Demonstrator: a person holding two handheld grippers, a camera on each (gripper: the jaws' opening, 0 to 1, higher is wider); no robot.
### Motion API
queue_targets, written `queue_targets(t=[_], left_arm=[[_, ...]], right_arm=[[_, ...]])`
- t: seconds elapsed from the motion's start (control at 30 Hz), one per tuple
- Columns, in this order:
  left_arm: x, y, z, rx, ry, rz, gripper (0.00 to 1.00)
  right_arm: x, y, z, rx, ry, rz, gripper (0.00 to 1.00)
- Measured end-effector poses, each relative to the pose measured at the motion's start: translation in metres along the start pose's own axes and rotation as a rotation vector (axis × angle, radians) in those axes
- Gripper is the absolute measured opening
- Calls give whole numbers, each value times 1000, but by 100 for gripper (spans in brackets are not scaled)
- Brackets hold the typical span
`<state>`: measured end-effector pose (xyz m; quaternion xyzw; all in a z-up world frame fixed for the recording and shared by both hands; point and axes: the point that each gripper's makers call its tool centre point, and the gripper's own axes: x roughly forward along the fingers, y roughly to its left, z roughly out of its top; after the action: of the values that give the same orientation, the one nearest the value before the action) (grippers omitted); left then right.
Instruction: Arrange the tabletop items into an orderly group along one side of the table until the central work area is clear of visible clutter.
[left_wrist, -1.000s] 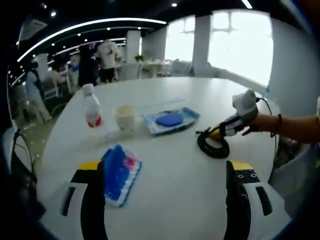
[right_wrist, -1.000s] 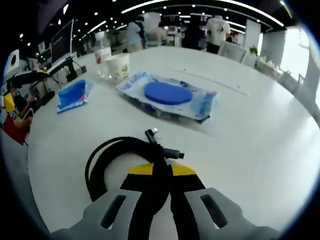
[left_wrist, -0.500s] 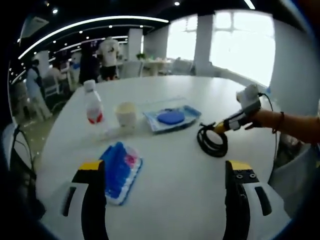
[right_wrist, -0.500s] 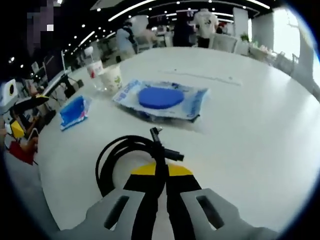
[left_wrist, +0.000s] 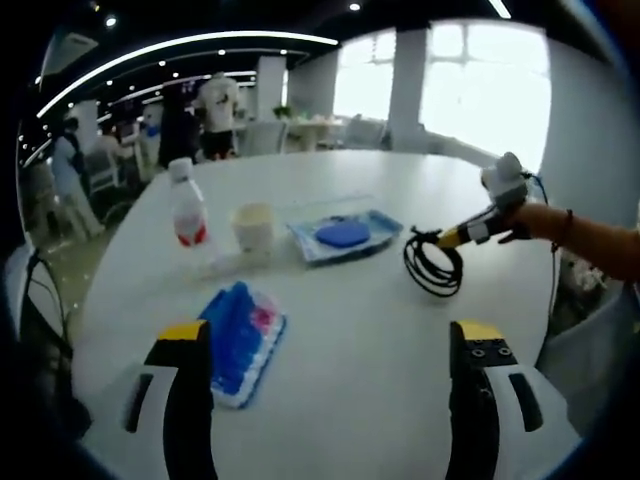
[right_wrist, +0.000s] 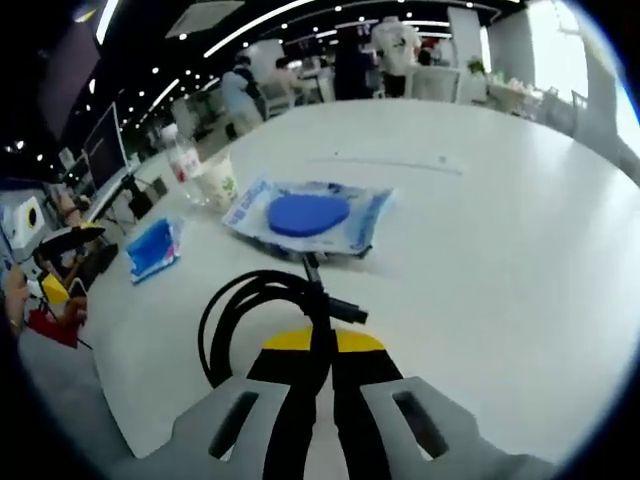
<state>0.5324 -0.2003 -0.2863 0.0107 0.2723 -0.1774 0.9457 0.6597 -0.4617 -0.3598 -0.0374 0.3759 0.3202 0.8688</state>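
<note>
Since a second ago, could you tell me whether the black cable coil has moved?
Yes. The cable coil, held in the right tongs, rose off the table, nearer the blue packet.

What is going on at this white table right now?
A person is tidying a round white table. The right gripper is shut on a coiled black cable, lifted clear of the tabletop. The left gripper is open, holding nothing, near a blue packet. A clear plastic bottle, paper cup and blue-disc wrapper sit beyond.
</note>
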Motion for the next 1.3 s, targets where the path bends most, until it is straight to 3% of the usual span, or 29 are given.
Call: queue_targets(t=[0.47, 1.3], left_arm=[[-1, 5, -4, -6, 11, 7, 96], [1, 6, -8, 3, 26, 18, 96]], right_arm=[[6, -27, -7, -69, 98, -41, 4], [27, -43, -17, -163, 163, -117, 7]])
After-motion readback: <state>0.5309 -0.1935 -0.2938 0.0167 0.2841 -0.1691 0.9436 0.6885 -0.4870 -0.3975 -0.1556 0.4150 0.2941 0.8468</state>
